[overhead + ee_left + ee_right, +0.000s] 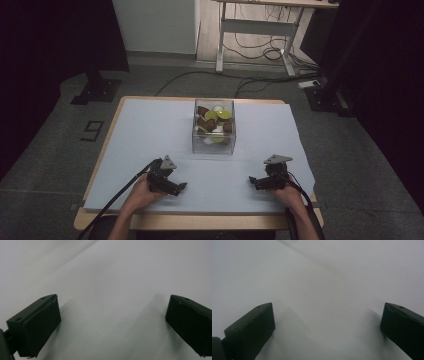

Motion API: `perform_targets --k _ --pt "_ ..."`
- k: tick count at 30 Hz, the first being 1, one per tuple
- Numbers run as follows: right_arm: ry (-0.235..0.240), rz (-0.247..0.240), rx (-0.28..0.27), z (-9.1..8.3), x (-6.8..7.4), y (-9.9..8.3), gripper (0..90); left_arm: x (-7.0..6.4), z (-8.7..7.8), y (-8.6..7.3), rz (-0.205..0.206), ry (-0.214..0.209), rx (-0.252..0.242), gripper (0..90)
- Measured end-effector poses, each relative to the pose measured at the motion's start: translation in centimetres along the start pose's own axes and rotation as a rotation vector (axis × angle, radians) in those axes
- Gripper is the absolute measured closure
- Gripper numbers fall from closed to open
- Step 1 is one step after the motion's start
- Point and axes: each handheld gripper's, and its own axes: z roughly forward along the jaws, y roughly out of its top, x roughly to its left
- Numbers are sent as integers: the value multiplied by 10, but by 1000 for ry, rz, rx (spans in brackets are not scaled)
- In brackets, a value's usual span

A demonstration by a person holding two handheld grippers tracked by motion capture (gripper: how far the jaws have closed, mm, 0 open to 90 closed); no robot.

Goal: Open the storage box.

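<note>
Pale sheeting (150,140) covers a wooden table in a dim room, with a desk frame and loose cables on the floor beyond it. Toward the far middle of that sheet stands a clear box (214,148), open at the top, holding a jumble of brown and yellow-green pieces with something white among them; these are the nearest things to work on, and both tools lie well short of them. The left gripper (183,186) rests low on the sheet near the front edge, held in the person's left hand (142,195), and the left gripper view shows its jaws spread wide with nothing but bare sheet between them (112,322). The right gripper (251,180) sits likewise at the front right, jaws wide apart and empty in its own view. Trouble, I judge, would come from the box itself: its walls are transparent and hard to read in this light, so a jaw coming in low could knock the rim and shove or tip it, and the pieces lie heaped, so a pinch may catch two at once. What the pieces actually are is too small and dark to tell, and the box's near wall blurs the lowest ones.
</note>
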Motion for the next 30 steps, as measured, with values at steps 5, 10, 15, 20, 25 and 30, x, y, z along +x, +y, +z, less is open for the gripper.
perform_targets --k 5,10,15,20,25,30 --pt "1 3 9 0 0 1 0 0 0 0 3 3 0 0" --pt "2 -1 21 0 0 2 0 0 0 0 6 4 1 0" --pt "0 -3 34 0 0 4 0 -1 0 0 8 6 0 0" --pt "2 -14 51 0 0 6 0 -1 0 1 10 7 8 0" --pt "11 -26 53 -1 1 7 30 -2 -1 2 16 9 18 3" --pt "15 -37 54 -4 2 9 29 -3 -2 4 26 22 23 7"
